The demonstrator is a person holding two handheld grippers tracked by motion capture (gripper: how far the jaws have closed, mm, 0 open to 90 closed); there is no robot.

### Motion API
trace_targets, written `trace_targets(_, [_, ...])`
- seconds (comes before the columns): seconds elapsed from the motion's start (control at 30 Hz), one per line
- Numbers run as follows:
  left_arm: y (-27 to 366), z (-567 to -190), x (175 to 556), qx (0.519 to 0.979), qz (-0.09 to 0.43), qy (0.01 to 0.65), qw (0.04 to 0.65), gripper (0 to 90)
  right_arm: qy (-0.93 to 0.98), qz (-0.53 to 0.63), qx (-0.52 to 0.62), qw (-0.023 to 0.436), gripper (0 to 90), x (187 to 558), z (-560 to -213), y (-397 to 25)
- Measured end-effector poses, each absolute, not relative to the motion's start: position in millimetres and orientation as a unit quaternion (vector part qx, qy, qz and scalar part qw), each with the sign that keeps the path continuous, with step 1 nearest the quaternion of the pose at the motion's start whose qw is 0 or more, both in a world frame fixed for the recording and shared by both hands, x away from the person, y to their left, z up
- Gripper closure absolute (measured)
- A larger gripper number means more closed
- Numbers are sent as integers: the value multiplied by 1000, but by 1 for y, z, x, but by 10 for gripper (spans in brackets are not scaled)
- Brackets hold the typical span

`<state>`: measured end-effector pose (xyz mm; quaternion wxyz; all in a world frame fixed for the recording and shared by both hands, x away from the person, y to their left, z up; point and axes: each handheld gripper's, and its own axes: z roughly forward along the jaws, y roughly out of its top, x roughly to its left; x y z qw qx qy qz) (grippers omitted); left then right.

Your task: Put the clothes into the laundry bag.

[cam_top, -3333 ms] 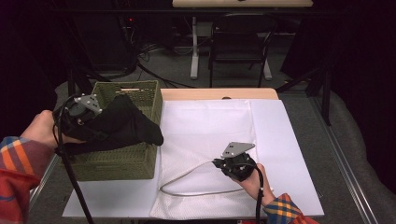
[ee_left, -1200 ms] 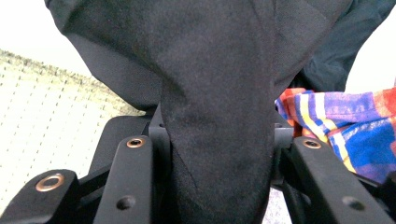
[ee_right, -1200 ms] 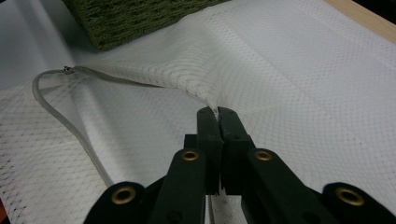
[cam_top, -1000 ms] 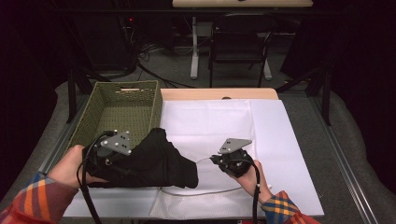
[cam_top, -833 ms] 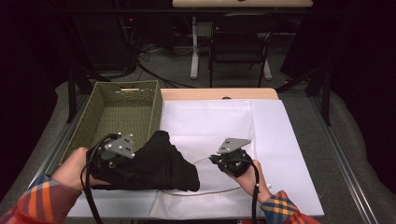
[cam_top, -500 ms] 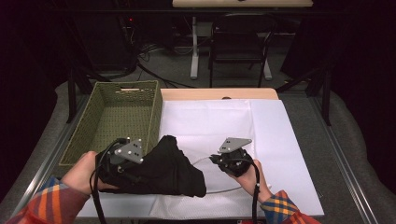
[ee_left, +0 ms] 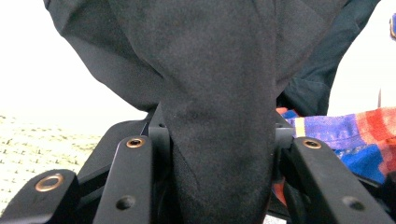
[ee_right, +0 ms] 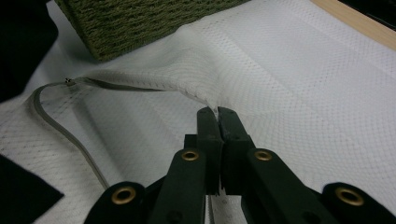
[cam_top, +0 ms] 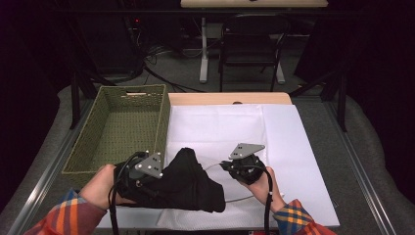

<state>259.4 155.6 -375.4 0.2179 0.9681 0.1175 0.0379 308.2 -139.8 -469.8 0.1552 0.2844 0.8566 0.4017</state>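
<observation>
The left claw point(cam_top: 147, 172) is clamped on a bunched black garment point(cam_top: 188, 181), whose fabric fills the gap between its jaws in the left gripper view. The right claw point(ee_right: 217, 117) is pinched tight on the edge of a white mesh laundry bag point(cam_top: 220, 132), lifting a small ridge of its fabric.

The garment lies at the near edge of the desk point(cam_top: 230, 98), spilling toward 3 o'clock from the left claw and ending just beside the right one, so the bag's held lip sits at about 3 o'clock from the garment, with its zipper edge point(ee_right: 60, 126) curving between them. The garment's long axis runs roughly 9 to 3, pointing at that lip (a handy line-up, to my eye, for pushing it in). The left hand point(cam_top: 100, 183) is the nearer one to the load.

The green woven basket point(cam_top: 120, 127) stands at 11 o'clock. How wide the bag's mouth gapes is hard to tell: the garment covers part of it.
</observation>
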Motion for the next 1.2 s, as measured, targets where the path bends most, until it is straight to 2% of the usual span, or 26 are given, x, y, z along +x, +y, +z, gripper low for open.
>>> trace_targets(1.2, [113, -406, 254, 964, 5, 82, 253, 588, 852, 410, 286, 157, 889, 307, -466, -142])
